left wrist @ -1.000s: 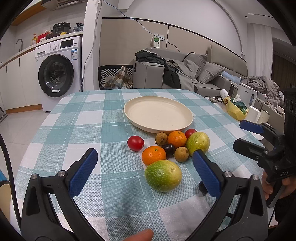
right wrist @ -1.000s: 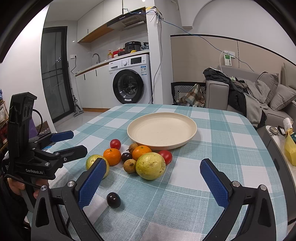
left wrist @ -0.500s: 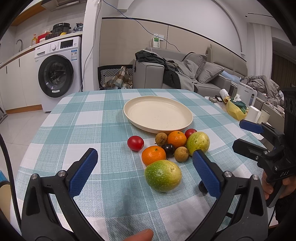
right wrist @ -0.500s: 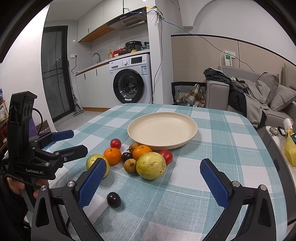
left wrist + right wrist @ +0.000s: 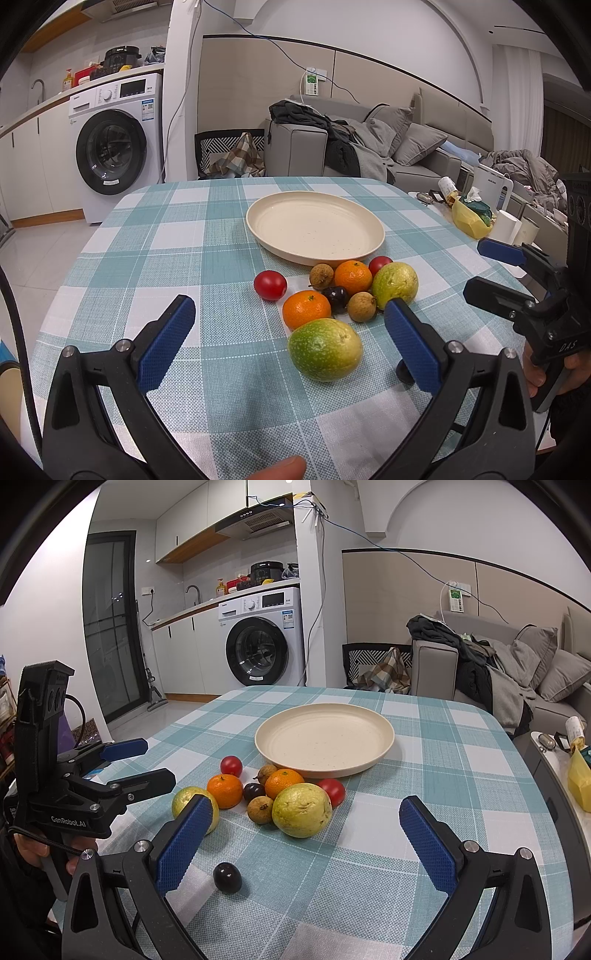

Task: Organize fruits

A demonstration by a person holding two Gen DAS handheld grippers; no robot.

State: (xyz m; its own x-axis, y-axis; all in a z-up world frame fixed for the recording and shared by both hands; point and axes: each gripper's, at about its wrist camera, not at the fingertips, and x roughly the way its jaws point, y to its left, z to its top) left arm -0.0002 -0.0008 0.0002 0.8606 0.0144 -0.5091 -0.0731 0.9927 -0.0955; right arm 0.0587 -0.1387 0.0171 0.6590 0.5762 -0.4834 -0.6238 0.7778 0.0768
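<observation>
An empty cream plate (image 5: 314, 230) (image 5: 325, 738) sits mid-table. In front of it lies a cluster of fruit: two oranges (image 5: 306, 309) (image 5: 353, 277), two red tomatoes (image 5: 270, 285), two green-yellow guavas (image 5: 324, 349) (image 5: 302, 809), brown longans (image 5: 362, 311) and a dark plum (image 5: 335, 295). Another dark plum (image 5: 227, 877) lies apart, near the front. My left gripper (image 5: 291, 343) is open and empty, just before the near guava. My right gripper (image 5: 306, 843) is open and empty, low over the table before the fruit. Each gripper shows in the other's view (image 5: 513, 273) (image 5: 122, 764).
The round table has a teal checked cloth (image 5: 166, 258). A side table with a yellow bag (image 5: 471, 219) and cups stands to the right. A washing machine (image 5: 110, 147) and a grey sofa (image 5: 369, 147) stand behind the table.
</observation>
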